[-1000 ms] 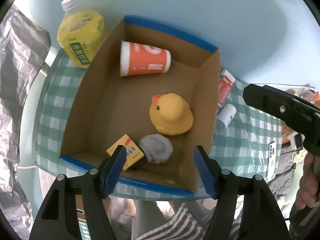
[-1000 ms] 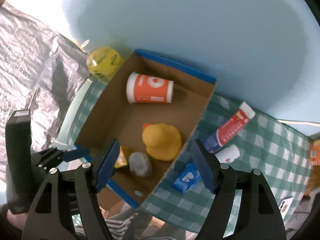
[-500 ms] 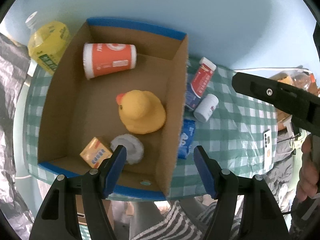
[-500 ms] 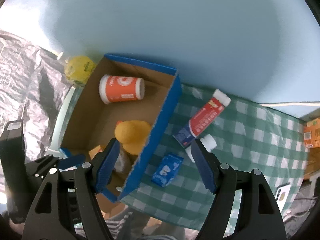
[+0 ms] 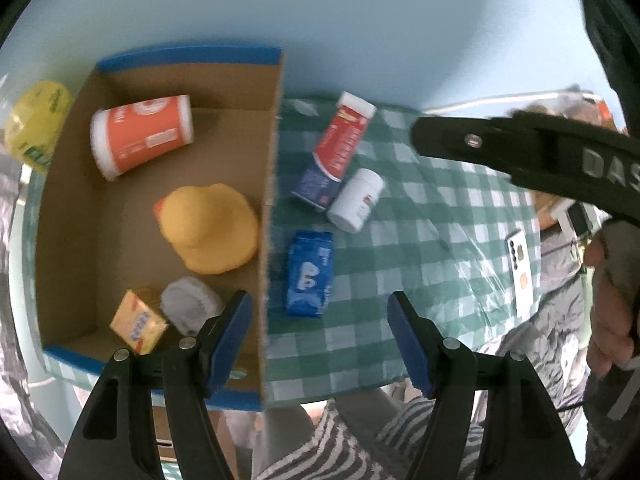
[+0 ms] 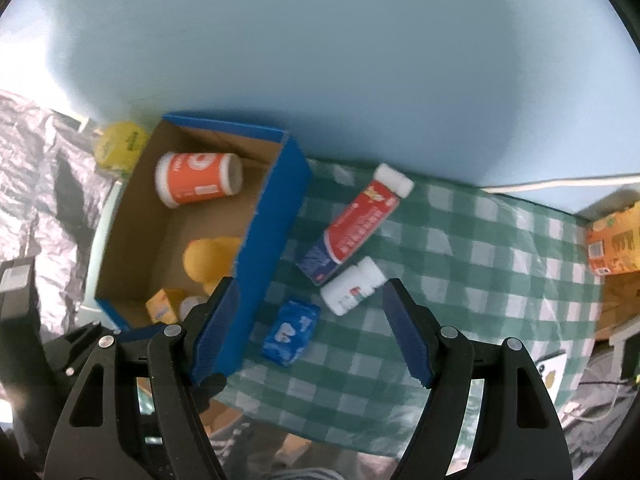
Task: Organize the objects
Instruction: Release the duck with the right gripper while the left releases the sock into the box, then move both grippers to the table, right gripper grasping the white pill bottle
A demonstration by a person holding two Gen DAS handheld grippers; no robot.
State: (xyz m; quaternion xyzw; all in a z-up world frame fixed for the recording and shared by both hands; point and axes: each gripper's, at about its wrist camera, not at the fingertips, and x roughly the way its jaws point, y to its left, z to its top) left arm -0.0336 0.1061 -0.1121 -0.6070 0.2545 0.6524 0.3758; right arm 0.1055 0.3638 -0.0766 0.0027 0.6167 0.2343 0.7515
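Left wrist view: our left gripper has its fingers partly apart and holding nothing. It hangs over the box wall and the blue pack, which lies on the checked worktop just outside the box. We judge the pack soft and light; take it across its short sides. The tube and white bottle lie touching beyond it, the bottle likely rigid and apt to roll. Duck, cup, yellow carton and grey wad sit inside.

Right wrist view: our right gripper is likewise partly open and empty, above the pack and bottle. The box wall stands close on the left and could catch a finger.
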